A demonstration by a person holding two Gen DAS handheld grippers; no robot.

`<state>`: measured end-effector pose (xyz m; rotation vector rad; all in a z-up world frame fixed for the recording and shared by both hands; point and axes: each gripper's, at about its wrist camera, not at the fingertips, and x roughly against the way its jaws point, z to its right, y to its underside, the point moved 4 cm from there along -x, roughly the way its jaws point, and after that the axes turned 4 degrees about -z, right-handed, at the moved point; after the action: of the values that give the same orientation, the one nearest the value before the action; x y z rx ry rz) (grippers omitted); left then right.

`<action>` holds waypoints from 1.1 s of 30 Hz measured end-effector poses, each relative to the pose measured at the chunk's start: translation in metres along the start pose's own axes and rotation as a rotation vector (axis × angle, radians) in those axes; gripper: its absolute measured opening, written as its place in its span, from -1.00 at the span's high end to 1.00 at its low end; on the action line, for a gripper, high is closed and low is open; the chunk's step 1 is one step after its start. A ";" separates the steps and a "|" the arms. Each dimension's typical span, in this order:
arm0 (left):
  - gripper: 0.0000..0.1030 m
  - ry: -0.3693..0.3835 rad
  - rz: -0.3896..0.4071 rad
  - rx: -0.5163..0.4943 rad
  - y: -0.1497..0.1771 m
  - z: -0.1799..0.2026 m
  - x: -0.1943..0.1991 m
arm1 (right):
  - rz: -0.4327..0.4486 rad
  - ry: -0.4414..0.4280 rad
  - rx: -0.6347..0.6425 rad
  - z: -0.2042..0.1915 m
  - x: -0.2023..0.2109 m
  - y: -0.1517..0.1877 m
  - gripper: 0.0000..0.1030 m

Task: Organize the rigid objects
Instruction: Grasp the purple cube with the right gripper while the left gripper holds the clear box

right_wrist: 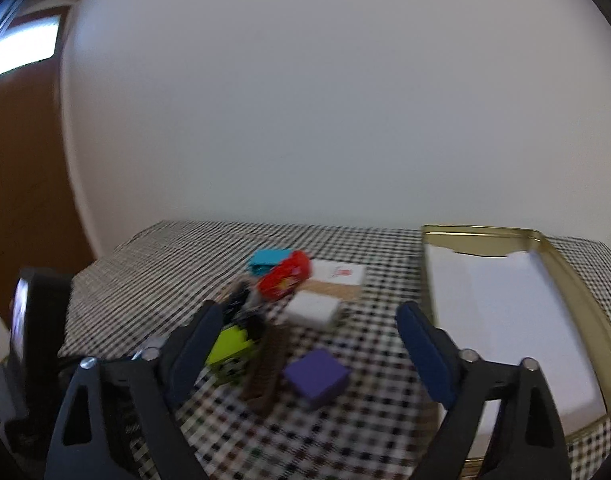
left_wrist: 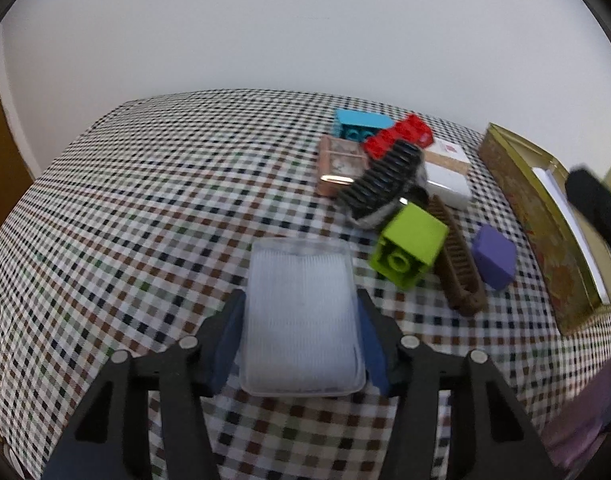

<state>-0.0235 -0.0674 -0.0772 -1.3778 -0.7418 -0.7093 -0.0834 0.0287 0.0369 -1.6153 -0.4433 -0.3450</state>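
Most pieces lie loose on the checked tablecloth (left_wrist: 145,208), so sorting looks barely begun: the gold rectangular tin (right_wrist: 561,280) holds only white paper. The left gripper (left_wrist: 301,320), tilted down, is clamped on a clear ribbed plastic box (left_wrist: 299,312). The right gripper (right_wrist: 309,340), fingers apart and empty, frames a purple cube (right_wrist: 317,376).

Your lighting is even and soft, shadows faint. Your right wrist view is smeared by motion blur; the left is sharper. Both bend and darken at the edges.
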 end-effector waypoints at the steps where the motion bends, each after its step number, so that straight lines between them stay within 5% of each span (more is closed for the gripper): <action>1: -0.05 -0.004 0.000 0.006 -0.001 -0.002 -0.001 | -0.016 0.001 0.015 -0.004 -0.003 0.001 -0.22; 10: -0.05 -0.022 0.004 0.036 -0.010 -0.011 -0.007 | -0.191 -0.106 -0.095 0.004 -0.030 0.022 -0.12; 24: -0.06 -0.012 -0.014 0.016 -0.020 -0.014 -0.017 | -0.356 -0.022 -0.090 0.011 -0.049 0.038 -0.11; 27: -0.06 -0.023 -0.018 0.005 -0.022 -0.012 -0.018 | -0.410 -0.082 -0.165 0.022 -0.059 0.041 -0.13; 33: -0.05 0.045 -0.008 0.033 -0.026 -0.024 -0.017 | -0.433 -0.040 -0.043 0.008 -0.058 0.045 -0.10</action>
<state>-0.0534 -0.0930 -0.0767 -1.3252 -0.7213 -0.7289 -0.1130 0.0294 -0.0304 -1.5624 -0.8246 -0.6512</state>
